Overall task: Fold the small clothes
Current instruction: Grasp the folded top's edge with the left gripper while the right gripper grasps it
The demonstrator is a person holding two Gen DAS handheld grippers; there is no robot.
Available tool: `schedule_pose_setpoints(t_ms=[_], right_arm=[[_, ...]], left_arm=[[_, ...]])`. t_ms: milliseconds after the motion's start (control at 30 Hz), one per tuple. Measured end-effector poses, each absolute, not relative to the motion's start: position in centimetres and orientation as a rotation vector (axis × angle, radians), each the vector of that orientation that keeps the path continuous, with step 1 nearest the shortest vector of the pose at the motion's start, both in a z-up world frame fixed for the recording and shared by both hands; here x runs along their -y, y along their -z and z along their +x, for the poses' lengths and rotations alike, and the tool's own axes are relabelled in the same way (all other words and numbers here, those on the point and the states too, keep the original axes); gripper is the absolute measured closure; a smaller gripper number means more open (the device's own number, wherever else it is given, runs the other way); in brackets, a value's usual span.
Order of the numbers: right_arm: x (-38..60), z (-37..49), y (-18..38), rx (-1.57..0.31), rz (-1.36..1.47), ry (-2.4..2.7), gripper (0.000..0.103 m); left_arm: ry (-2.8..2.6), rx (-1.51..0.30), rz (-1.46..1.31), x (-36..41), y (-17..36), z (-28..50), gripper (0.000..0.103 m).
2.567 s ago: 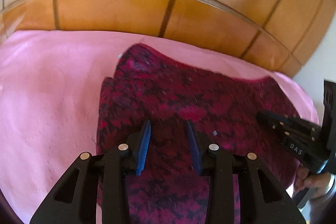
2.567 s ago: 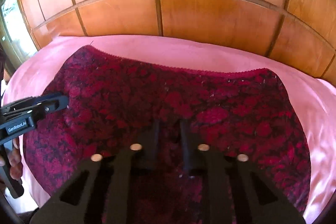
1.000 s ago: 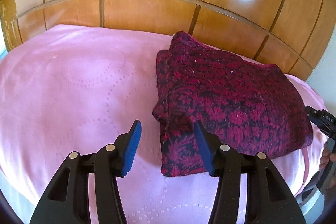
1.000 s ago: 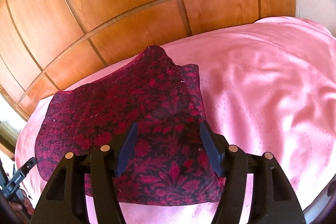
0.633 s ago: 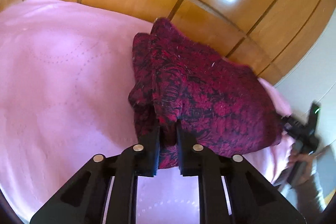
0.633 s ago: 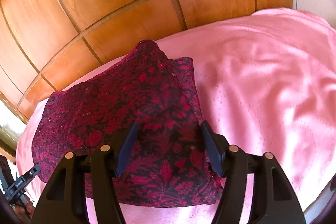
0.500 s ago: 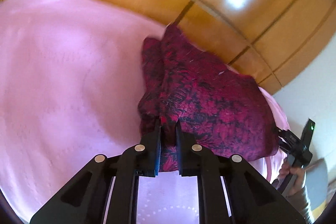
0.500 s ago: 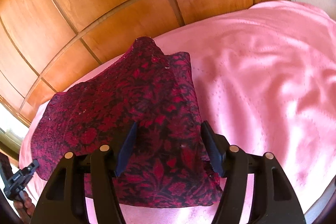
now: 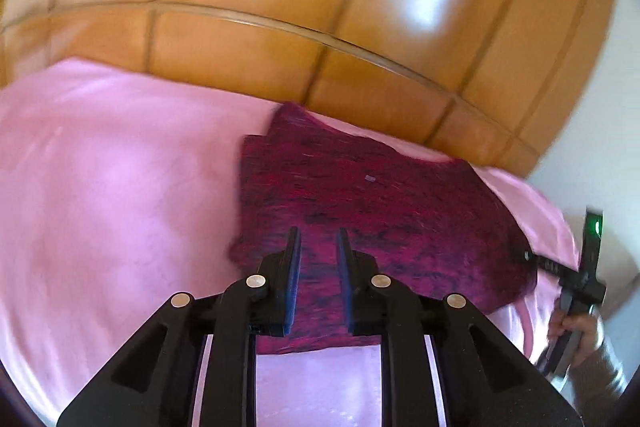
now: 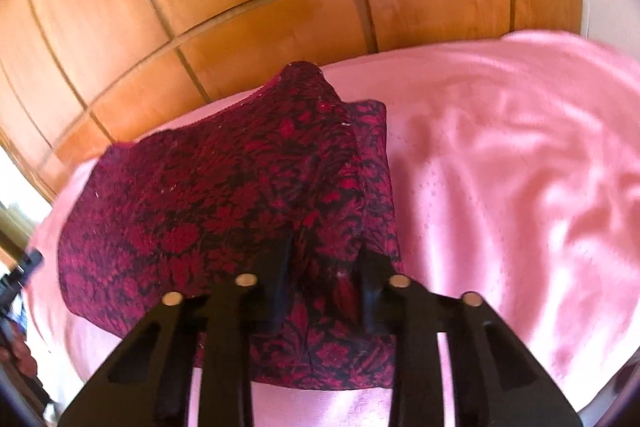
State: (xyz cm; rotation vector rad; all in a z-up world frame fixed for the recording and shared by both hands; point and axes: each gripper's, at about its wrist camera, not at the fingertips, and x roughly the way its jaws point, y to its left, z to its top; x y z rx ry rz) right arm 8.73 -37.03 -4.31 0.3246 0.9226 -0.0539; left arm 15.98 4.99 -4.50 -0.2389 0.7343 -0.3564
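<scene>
A dark red and black patterned garment (image 9: 372,195) lies folded on the pink bedspread (image 9: 112,195), near the wooden headboard. It also shows in the right wrist view (image 10: 240,195), with a second layer sticking out along its right edge. My left gripper (image 9: 318,247) is over the garment's near edge, jaws a little apart, holding nothing. My right gripper (image 10: 326,267) is open over the garment's near right corner, fingers astride the cloth. The right gripper also shows at the far right of the left wrist view (image 9: 576,279), held in a hand.
A glossy wooden panelled headboard (image 9: 280,39) runs along the far side of the bed. Bare pink bedspread spreads to the right in the right wrist view (image 10: 520,167). A white wall (image 9: 600,131) stands at the right.
My left gripper, shut on the garment's near edge half a second ago, has opened and let it go; the cloth lies flatter. My right gripper has moved closer over the near right corner.
</scene>
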Motion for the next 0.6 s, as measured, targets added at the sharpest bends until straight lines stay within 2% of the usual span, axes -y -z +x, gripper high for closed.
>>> schedule_pose_setpoints(t_ms=[67,167,267,333,500,600], right_arm=[[36.6,9.0,3.6,-0.916,0.265,0.077,0.087],[37.2,9.3,3.0,-0.903,0.221,0.148,0.090],[37.9,10.0,5.3,-0.963,0.235,0.175,0.091],[37.9,10.1,7.4,-0.996,0.255,0.184,0.091],[37.5,9.5,6.8,-1.000,0.253,0.172,0.090],[38.3,9.4,5.5,-0.984,0.296,0.141,0.081]], left_arm=[[0.349,-0.765,-0.170,-3.3,5.4,17.0,0.087],[0.307,-0.859,-0.157,-2.2,7.8,19.9,0.087],[0.278,-0.924,-0.194,-2.6,9.5,22.2,0.087],[0.270,-0.922,-0.189,-2.6,9.6,23.1,0.087],[0.238,-0.928,-0.143,-2.1,9.4,24.3,0.088],[0.239,-0.892,-0.139,-2.0,7.9,22.9,0.088]])
